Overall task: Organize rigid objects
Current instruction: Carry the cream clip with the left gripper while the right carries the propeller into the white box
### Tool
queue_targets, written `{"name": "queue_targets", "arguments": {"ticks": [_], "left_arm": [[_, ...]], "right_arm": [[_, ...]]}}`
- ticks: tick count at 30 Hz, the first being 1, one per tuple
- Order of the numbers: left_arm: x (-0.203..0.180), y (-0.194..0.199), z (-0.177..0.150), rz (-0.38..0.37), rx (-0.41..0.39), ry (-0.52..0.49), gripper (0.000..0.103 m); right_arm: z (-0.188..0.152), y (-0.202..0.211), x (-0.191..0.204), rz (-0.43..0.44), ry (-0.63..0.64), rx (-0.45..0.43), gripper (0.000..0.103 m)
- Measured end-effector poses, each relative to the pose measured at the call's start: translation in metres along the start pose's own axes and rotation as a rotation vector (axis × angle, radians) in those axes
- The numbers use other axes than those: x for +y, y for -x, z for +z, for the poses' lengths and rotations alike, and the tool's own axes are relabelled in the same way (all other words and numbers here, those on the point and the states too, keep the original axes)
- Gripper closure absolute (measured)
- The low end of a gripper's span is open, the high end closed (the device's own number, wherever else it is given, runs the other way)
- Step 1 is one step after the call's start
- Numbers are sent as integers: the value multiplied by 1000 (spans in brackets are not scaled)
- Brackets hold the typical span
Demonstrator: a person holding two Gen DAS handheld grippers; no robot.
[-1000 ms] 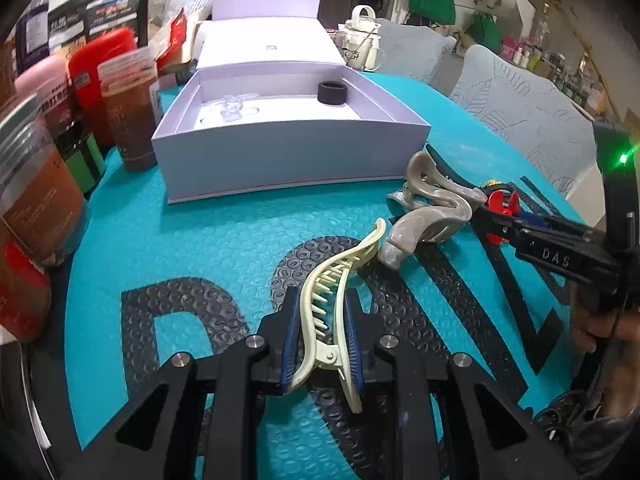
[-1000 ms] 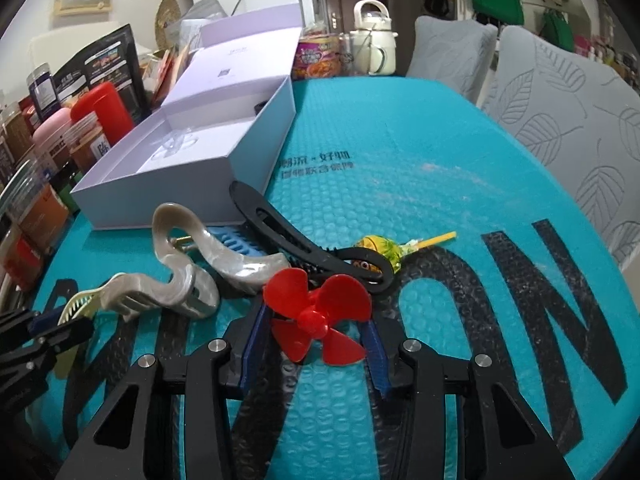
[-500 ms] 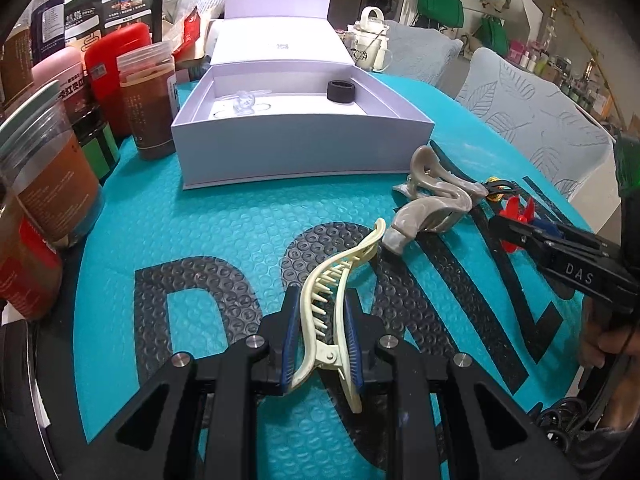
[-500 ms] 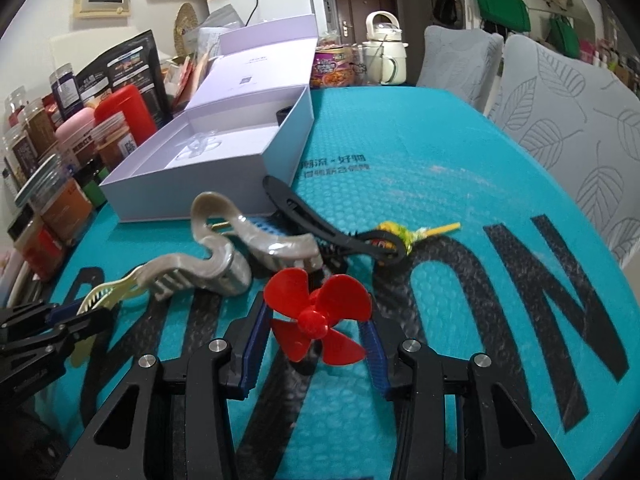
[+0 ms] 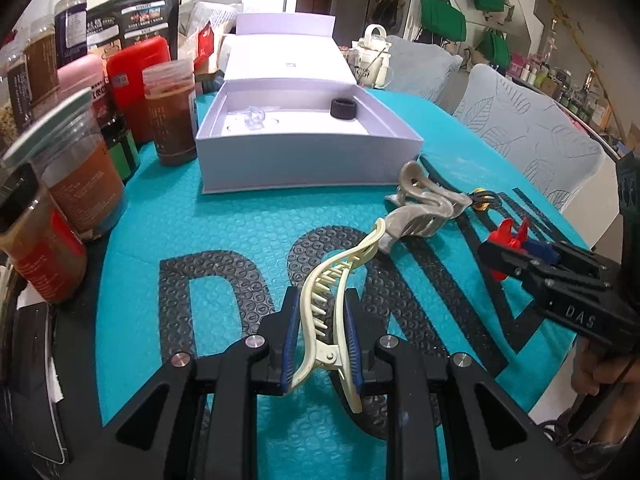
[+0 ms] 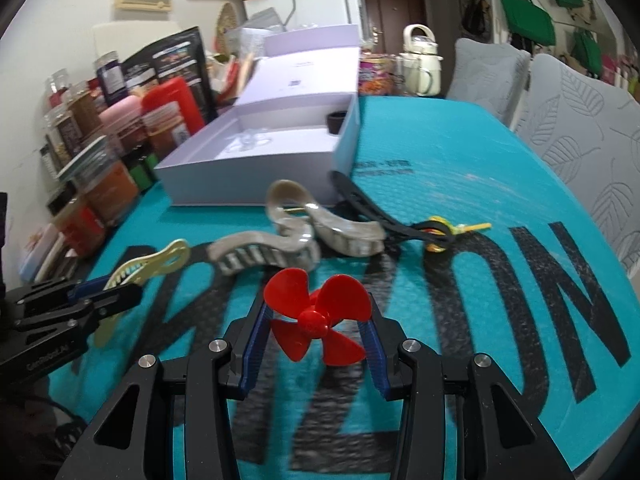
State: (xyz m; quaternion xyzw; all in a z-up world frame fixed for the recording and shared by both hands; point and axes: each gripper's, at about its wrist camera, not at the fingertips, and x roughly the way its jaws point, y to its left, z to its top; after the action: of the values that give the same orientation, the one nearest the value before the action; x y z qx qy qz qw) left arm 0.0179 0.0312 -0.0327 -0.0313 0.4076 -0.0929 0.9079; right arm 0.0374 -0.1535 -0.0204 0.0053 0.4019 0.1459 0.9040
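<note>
The left claw (image 5: 320, 336) pinches a cream hair clip (image 5: 332, 300) between its pads; the right claw (image 6: 316, 340) pinches a red propeller (image 6: 316, 316). Ahead of both, beyond a grey hair clip (image 6: 280, 248), stands the open lilac box (image 5: 304, 164) on the table (image 5: 224, 224).

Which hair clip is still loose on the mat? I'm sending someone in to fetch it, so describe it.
Start at the open lavender box on the teal mat. Just in front of its right corner lies the grey marbled claw clip, wavy and translucent. Unlike the cream clip, no gripper holds it.
</note>
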Motion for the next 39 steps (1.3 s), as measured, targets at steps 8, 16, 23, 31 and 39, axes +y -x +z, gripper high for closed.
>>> {"name": "queue_targets", "arguments": {"ticks": [8,16,23,31,39], "left_arm": [[-5,19,13,-9,-43,-16,82],[-3,33,37,-12,-89,-32,82],[-1,40,61,-9,-128,-40,82],[2,43,89,-5,-175,-48,82],[4,43,120,-2,-213,-71,82]], "right_arm": [[8,7,16,47,16,-9,60],[29,10,24,87,21,-30,60],[52,13,29,95,43,-58,60],[82,11,35,106,88,-86,60],[112,8,36,126,112,-110,60]]}}
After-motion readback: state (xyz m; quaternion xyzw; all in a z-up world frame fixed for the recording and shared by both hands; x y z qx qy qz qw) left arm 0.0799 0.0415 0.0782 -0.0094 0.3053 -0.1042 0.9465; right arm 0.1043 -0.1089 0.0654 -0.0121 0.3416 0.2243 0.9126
